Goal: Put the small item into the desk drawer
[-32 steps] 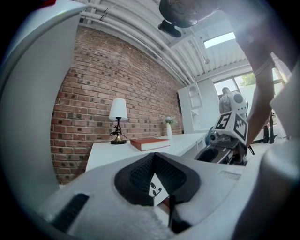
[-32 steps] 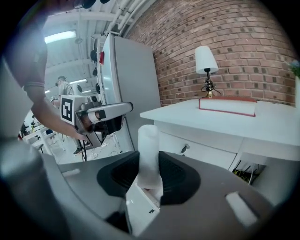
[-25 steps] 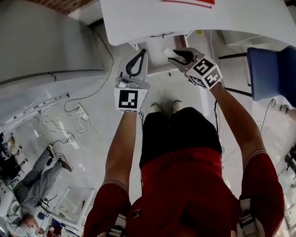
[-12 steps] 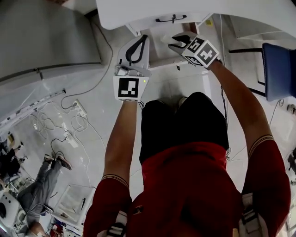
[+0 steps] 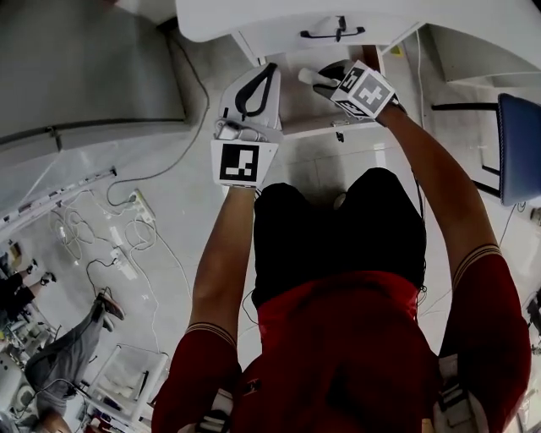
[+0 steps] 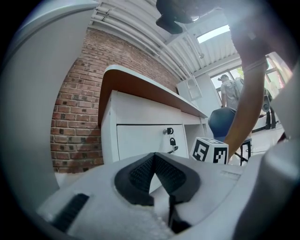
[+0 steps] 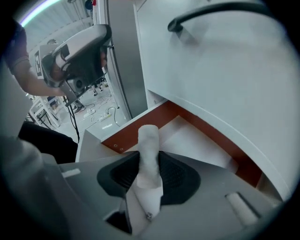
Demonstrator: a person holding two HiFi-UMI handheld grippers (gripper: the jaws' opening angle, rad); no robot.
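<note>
Most of the drawer (image 5: 308, 129) floor lies hidden under the right claw (image 5: 325, 78) and behind the left claw (image 5: 269, 72). The lower end of the small white item (image 7: 149, 140) disappears between the right claw's pads. Above both claws the bench (image 5: 254, 21) top is cut off by the picture's edge. Right of the right claw, the blue chair (image 5: 520, 148) is cropped too.

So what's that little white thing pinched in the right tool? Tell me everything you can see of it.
It is a small white roll, matte and slightly fuzzy, like rolled paper or cloth; which, I cannot tell. The right gripper is shut on its lower part, dark ribbed fingers pressing both sides, and its rounded end sticks out past them. It hangs over the open drawer, touching nothing else that shows.
</note>
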